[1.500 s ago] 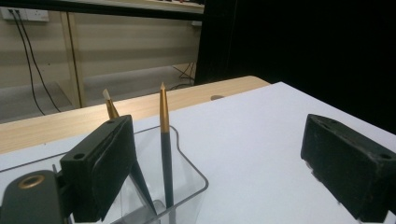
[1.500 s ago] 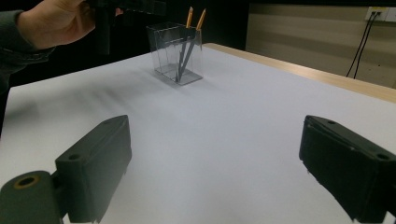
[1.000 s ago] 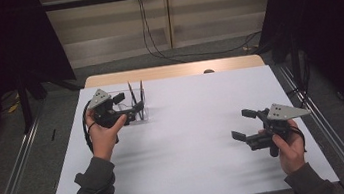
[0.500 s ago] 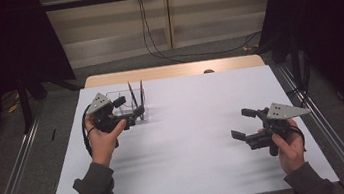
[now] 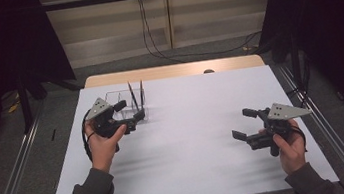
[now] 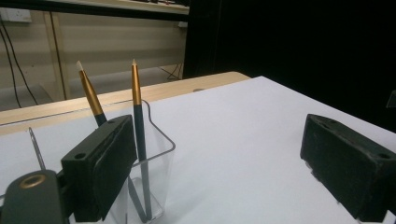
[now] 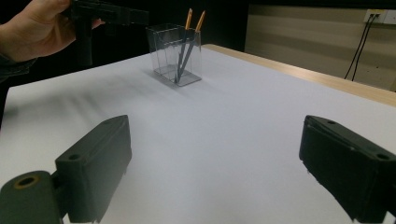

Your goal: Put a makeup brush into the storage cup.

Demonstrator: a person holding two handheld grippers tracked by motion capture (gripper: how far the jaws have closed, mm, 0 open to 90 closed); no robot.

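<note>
The left tongs [image 5: 129,111] hang with jaws spread wide and empty just beside the clear holder [image 5: 126,102], while the right tongs [image 5: 245,123] hover open and empty well apart from it, toward the table's near right corner. Two dark pencils [image 6: 139,135] with gold ferrules stand tip-up in the holder's right-hand compartment, long axes near vertical, leaning slightly apart. The holder sits near the far left of the white-covered table [image 5: 198,123], whose wooden edge shows behind it, with grey floor, black curtains and a pale wall with hanging cables beyond.
</note>
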